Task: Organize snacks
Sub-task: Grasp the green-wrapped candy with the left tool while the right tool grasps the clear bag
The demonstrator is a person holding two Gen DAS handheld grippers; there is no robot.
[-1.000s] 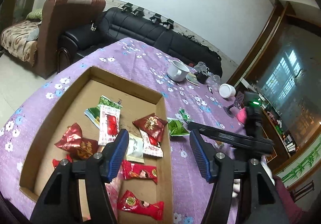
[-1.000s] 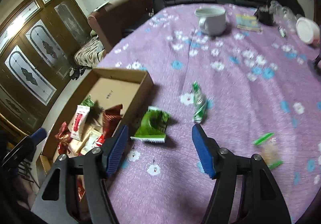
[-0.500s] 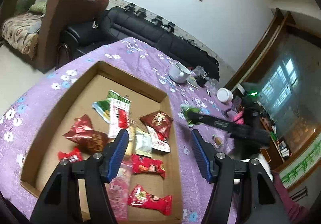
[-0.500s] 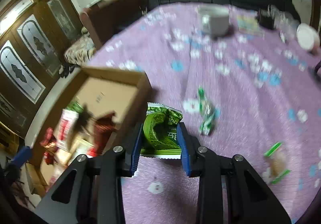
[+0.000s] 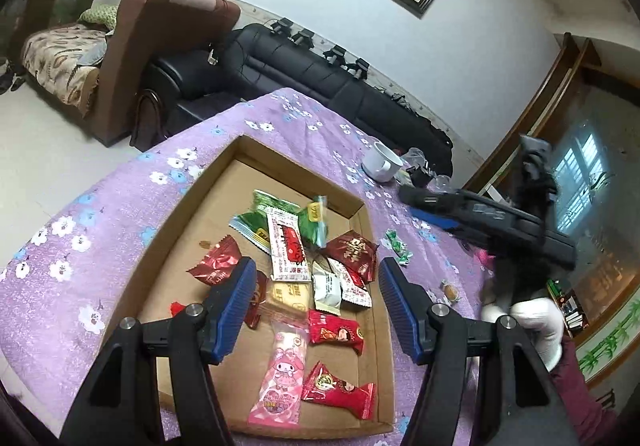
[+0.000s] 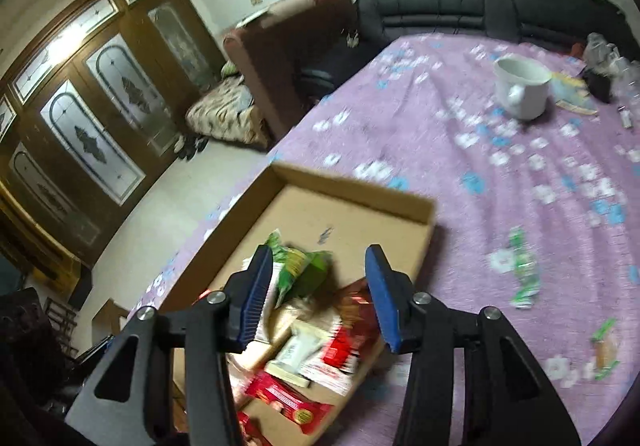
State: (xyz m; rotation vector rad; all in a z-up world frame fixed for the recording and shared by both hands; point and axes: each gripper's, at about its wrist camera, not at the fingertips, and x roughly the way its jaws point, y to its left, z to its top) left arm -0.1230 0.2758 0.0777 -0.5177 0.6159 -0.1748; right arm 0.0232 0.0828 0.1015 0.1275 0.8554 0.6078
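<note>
— Right tool (image 6: 318,296) hangs over the cardboard box (image 6: 352,188); its jaws have just been opening, and the green snack packet (image 6: 302,266) sits low between them, untouched by the pads.

— Left tool (image 5: 318,306)?

— Half open, gripping nothing. Its view alone shows the packet (image 5: 314,220) tilted above the pile, at frame centre.

— Room?

— Bare cardboard along the box's far wall; a green candy (image 5: 398,244) lies on the bench (image 5: 80,238) just right of the box.
</note>
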